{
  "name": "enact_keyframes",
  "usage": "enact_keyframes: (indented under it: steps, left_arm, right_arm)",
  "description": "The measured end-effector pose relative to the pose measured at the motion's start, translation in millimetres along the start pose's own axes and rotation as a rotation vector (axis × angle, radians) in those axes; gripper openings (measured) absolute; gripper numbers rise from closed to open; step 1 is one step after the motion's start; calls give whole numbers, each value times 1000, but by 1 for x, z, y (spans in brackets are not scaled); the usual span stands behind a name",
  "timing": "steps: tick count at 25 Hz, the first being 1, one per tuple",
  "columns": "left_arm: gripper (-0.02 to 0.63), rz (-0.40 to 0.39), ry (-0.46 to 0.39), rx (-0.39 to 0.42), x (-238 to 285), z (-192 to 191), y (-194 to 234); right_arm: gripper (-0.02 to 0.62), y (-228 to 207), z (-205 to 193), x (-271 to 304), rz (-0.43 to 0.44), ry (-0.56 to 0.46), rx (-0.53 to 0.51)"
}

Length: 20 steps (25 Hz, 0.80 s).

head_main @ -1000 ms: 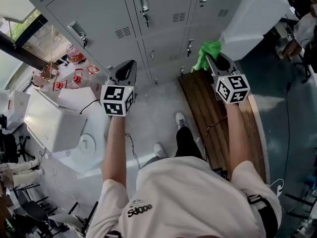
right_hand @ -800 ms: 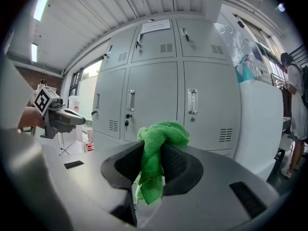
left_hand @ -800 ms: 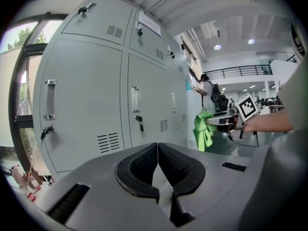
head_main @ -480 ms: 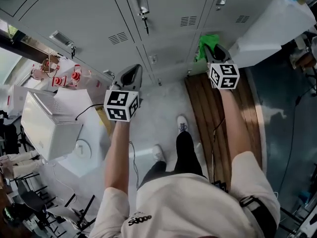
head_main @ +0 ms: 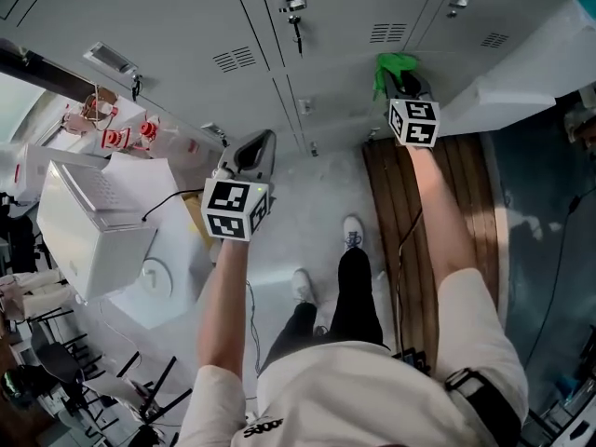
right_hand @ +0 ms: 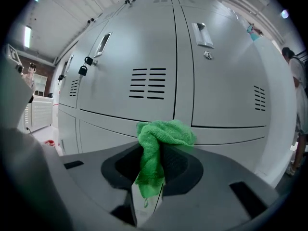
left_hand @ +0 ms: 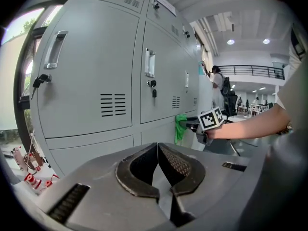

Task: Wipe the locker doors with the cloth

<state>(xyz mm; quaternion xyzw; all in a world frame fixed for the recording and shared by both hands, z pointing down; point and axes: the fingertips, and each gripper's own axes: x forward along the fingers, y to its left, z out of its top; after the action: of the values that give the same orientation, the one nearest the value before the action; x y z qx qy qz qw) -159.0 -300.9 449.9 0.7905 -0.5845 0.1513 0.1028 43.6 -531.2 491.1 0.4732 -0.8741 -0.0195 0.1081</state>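
Note:
A bank of grey locker doors (head_main: 186, 17) fills the top of the head view, with handles, vents and keys. My right gripper (head_main: 399, 71) is shut on a green cloth (head_main: 391, 63), held up close to a locker door (right_hand: 144, 61); in the right gripper view the cloth (right_hand: 156, 148) bunches between the jaws just short of the door seam. My left gripper (head_main: 259, 147) is shut and empty, lower and to the left, away from the doors. The left gripper view shows its jaws (left_hand: 158, 165) closed, with the green cloth (left_hand: 180, 126) in the distance.
A white box (head_main: 88, 222) and red-and-white items (head_main: 116, 138) sit on the floor at left. A wooden platform (head_main: 447, 212) runs under my right arm. A white cabinet (head_main: 531, 63) stands at right. People (left_hand: 219, 88) stand far off.
My right gripper has carried the green cloth up and forward to the locker door. The left gripper dropped slightly lower in the view and stays shut.

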Motion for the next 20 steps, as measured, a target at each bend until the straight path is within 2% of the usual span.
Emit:
enact_keyframes:
  steps: [4,7,13,20]
  left_arm:
    - [18,3,20,-12,-4,-20,8]
    - [18,19,26,-39,-9,-34,17]
    - [18,29,29,-51,-16,-45,21]
    - [18,51,25,-59,-21,-48,29]
  right_arm:
    - [87,6,-1,3,-46,-58,55]
    - [87,26,2,6,-36,-66,81]
    - [86,103,16,14,95,-78,43]
    - [86,199,18,26,273,-51,-71]
